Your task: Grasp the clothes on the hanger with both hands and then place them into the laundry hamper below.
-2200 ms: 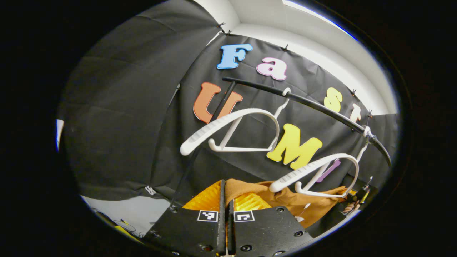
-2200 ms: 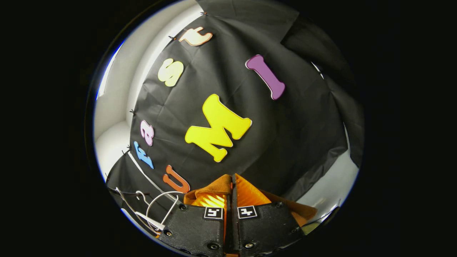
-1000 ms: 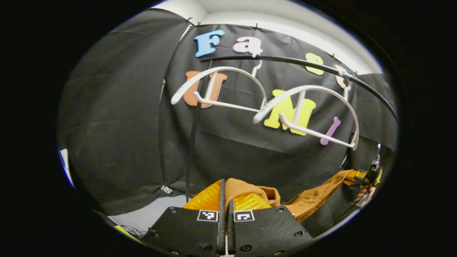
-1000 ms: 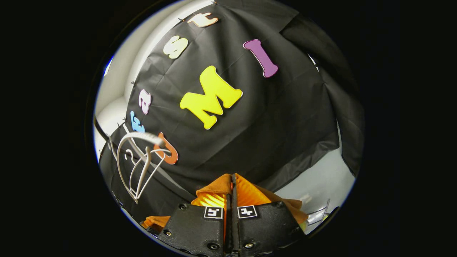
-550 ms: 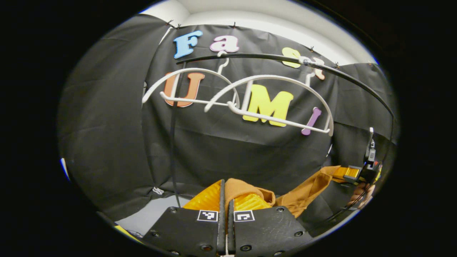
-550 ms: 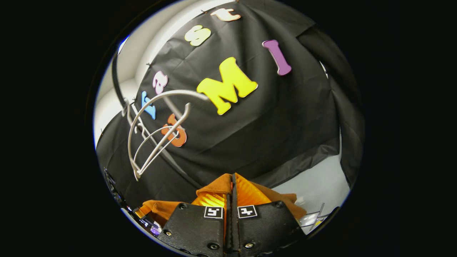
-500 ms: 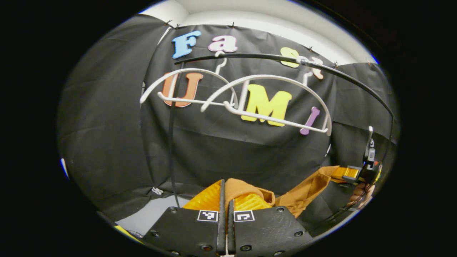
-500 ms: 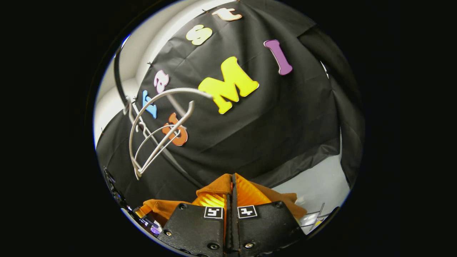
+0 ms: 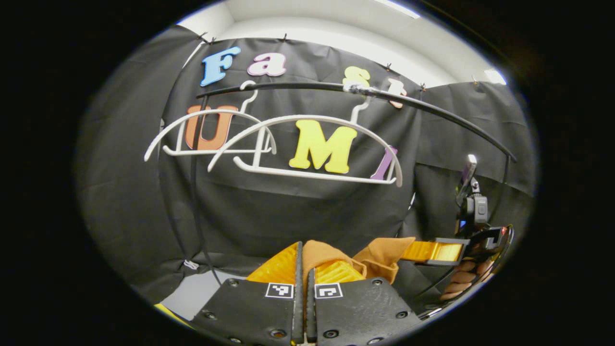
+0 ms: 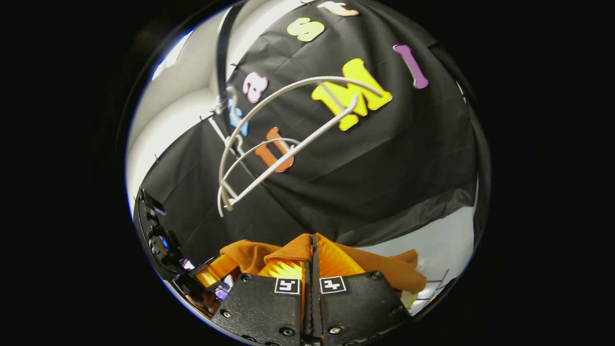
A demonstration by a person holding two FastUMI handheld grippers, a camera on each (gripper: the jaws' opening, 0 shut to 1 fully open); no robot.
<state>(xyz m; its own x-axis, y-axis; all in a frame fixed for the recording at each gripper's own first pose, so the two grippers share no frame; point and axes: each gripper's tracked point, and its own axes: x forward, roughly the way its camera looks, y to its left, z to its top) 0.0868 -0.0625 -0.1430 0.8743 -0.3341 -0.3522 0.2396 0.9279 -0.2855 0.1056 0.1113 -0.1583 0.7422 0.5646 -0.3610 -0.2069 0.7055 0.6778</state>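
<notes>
Left tool (image 9: 303, 269) clamped on brown garment (image 9: 384, 254); right tool (image 10: 313, 262) clamped on same garment. Garment stretched between both tools, below black rail (image 9: 298, 86). Two white hangers (image 9: 307, 144) hang bare on rail.

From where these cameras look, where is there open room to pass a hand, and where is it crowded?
Open: the stretch below the two white hangers, above the orange garment. Crowded: up at the black rail, where the hangers overlap, and low down, where the left gripper and right gripper pinch the garment close together.
</notes>
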